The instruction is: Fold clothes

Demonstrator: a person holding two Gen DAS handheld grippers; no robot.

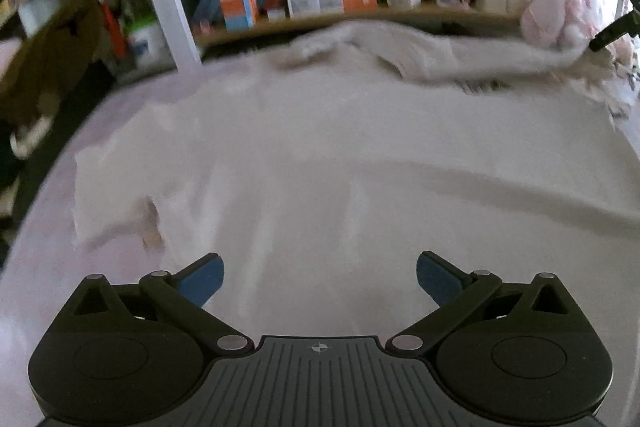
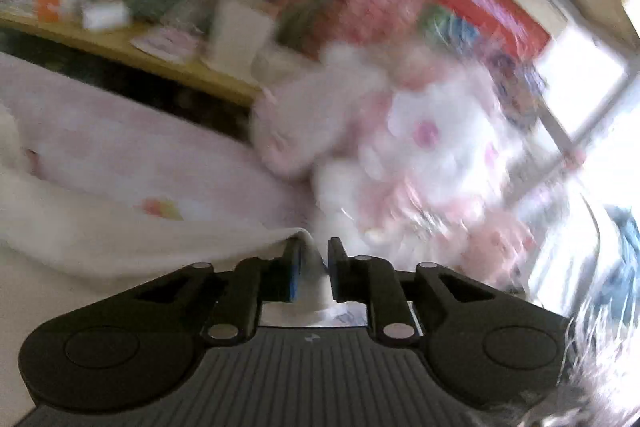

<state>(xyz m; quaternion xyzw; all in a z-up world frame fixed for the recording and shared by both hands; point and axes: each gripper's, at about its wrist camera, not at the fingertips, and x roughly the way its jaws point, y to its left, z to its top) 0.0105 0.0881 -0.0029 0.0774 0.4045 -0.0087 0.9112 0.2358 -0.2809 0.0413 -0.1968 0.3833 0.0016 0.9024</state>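
While you are hovering, left gripper (image 1: pixel 320 277): you are spreading it wide above the white garment (image 1: pixel 340 163).
Right gripper (image 2: pixel 313 269): you are pinching the garment's edge.

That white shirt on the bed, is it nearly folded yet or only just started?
Only just started, it seems. The white shirt lies mostly spread flat, one sleeve out to the side. In hand: the right tongs pinch a corner of the cloth, and its far edge is lifted and bunched near the bookshelf. The left tongs hang open, holding nothing. The sleeves and body look unfolded.
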